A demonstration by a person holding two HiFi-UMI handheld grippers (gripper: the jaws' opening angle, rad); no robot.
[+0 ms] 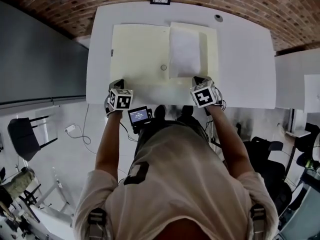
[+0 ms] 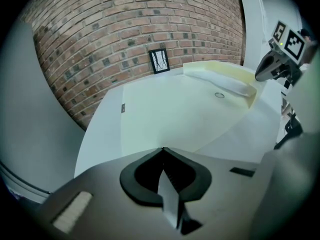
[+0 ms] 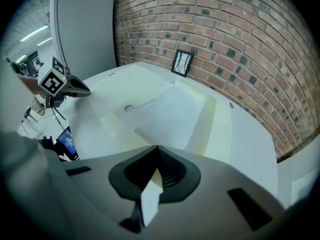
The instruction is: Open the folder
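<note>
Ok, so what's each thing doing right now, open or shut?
folder: looks closed, flat on the table, near edge pinched.
left gripper: shut on the folder's edge.
right gripper: shut on the folder's edge.
white paper: lying on the folder.
small screen: lit.

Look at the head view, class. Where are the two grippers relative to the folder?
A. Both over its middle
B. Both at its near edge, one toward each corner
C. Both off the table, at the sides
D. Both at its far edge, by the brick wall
B: the left gripper and the right gripper both sit at the near edge of the folder, each shut on a thin sheet of it.
</note>
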